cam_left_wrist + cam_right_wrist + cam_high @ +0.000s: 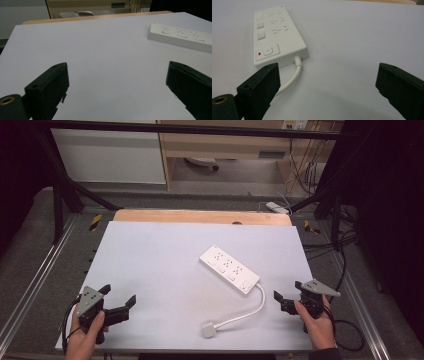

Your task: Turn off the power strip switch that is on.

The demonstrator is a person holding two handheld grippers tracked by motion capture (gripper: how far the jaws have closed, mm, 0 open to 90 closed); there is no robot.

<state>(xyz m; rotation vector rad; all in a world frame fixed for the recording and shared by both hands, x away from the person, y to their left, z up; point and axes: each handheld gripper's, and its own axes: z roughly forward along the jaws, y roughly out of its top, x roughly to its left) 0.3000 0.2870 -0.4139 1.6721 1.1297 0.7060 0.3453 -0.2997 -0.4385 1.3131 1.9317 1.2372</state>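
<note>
- I am holding the left gripper [119, 295] at the counter's [150, 255] near left, jaws released.
- I am holding the right gripper [286, 292] near right, jaws released.
- The strip [229, 269] is lying mid-counter, its cord [248, 314] curling toward the near edge.

Counted on the table [150, 250]: one white power strip [229, 269], one cord [252, 310], one plug [209, 330]; two grippers held.

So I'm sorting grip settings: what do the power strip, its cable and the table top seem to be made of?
The power strip looks like hard, smooth white moulded plastic, with crisp edges and a faint sheen. Its cable seems a flexible white rubbery or PVC sheath, since it curves freely to the plug. The table top is a matte pale-grey sheet, perhaps laminate or paper, over a wooden board.
</note>
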